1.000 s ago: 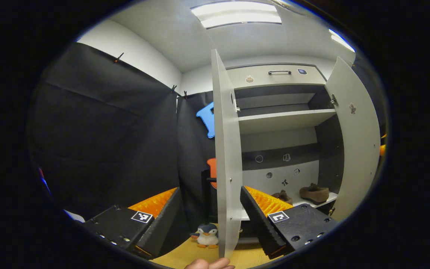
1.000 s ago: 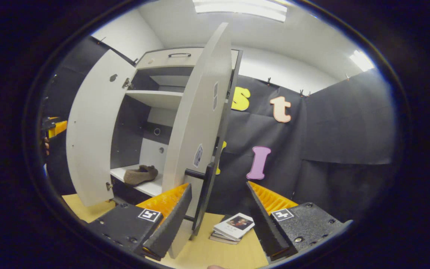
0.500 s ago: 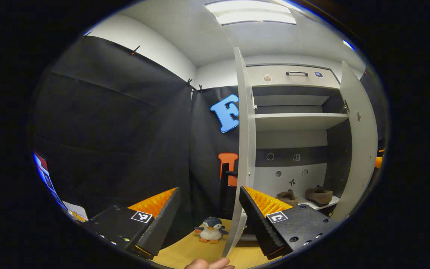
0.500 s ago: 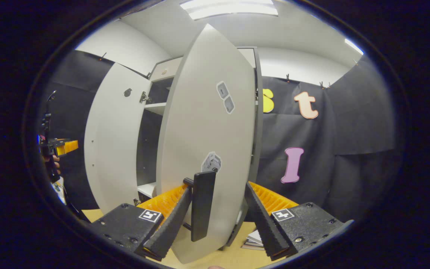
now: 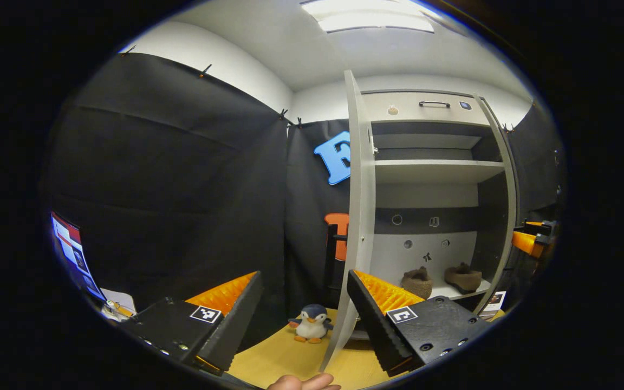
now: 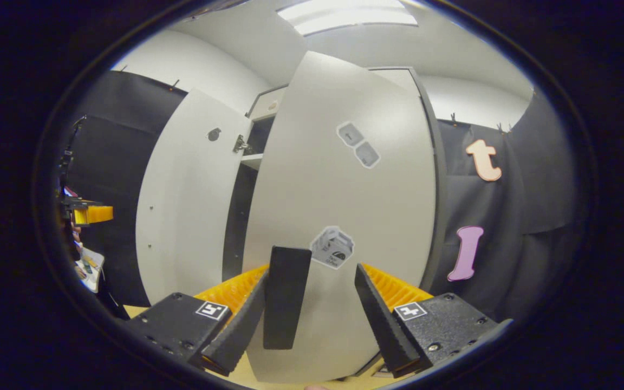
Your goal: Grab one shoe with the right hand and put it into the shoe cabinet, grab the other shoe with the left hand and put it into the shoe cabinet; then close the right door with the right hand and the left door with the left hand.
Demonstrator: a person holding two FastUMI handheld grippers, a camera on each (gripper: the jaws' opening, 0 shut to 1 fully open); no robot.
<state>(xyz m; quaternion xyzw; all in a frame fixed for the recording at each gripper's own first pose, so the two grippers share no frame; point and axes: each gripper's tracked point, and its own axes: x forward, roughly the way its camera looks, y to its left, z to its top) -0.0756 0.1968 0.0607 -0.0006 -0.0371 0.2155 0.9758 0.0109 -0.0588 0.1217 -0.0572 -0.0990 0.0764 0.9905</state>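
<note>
Landmark: the shoe cabinet (image 5: 431, 179), a pale unit with a drawer at its top and shelves inside.

Left gripper view, listed left to right:
- A screen (image 5: 71, 252) is seen at the far left edge, well apart from the cabinet.
- The left gripper (image 5: 305, 314) is held wide, nothing between its fingers; it is pointed at the cabinet's left door without touching it.
- A toy penguin (image 5: 312, 323) is stood on the wooden floor (image 5: 274, 360), just left of the left door's foot.
- The left door (image 5: 359, 216) is presented edge-on, swung open from the cabinet's left side.
- Two brown shoes are set on the cabinet's bottom shelf — the first shoe (image 5: 417, 281) toward the middle, the second shoe (image 5: 463, 277) to its right, near each other.
- The right door's edge (image 5: 504, 211) is seen at the cabinet's right side, nearly shut.

Right gripper view, listed left to right:
- The left gripper (image 6: 87, 214) is glimpsed far off, left of the cabinet.
- The left door (image 6: 187, 200) is stood open.
- The right gripper (image 6: 309, 319) is held wide; its left finger lies beside the black door handle (image 6: 285, 295), and contact cannot be judged.
- The right door (image 6: 344, 227) is faced from outside, stickers on its panel, almost closed against the cabinet.
</note>
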